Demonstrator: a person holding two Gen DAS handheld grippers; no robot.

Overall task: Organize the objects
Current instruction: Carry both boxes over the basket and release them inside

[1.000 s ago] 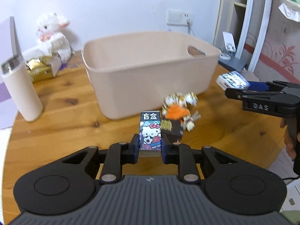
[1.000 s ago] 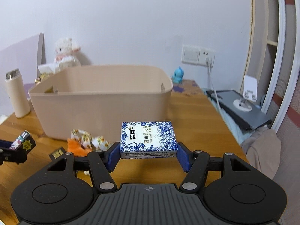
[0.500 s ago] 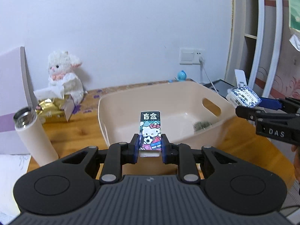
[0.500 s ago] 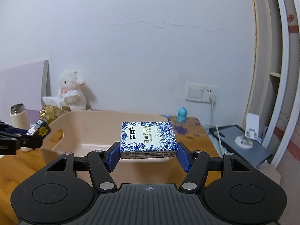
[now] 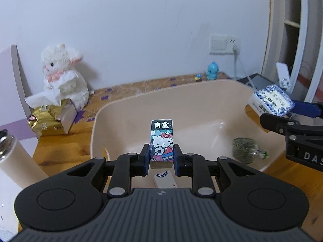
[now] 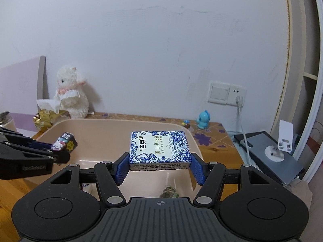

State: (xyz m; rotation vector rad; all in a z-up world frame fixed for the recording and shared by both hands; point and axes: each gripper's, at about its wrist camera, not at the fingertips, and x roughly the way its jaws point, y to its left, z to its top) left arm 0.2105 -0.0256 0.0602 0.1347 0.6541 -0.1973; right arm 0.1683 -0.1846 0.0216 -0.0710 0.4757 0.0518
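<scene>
The left gripper [image 5: 162, 154] pinches a small upright cartoon-cat printed card box [image 5: 162, 139] by its lower end, above the near part of the beige plastic tub [image 5: 141, 109] on the wooden surface [image 5: 58, 153]. The right gripper [image 6: 160, 166] clamps a blue-and-white floral soft tissue pack [image 6: 159, 148] over the tub's right side. Both hang high; let go from here, the box could bounce off the white card [image 5: 165, 179] lying below, or the pack could catch the right rim and tumble outside. The grippers sit close enough to collide.
</scene>
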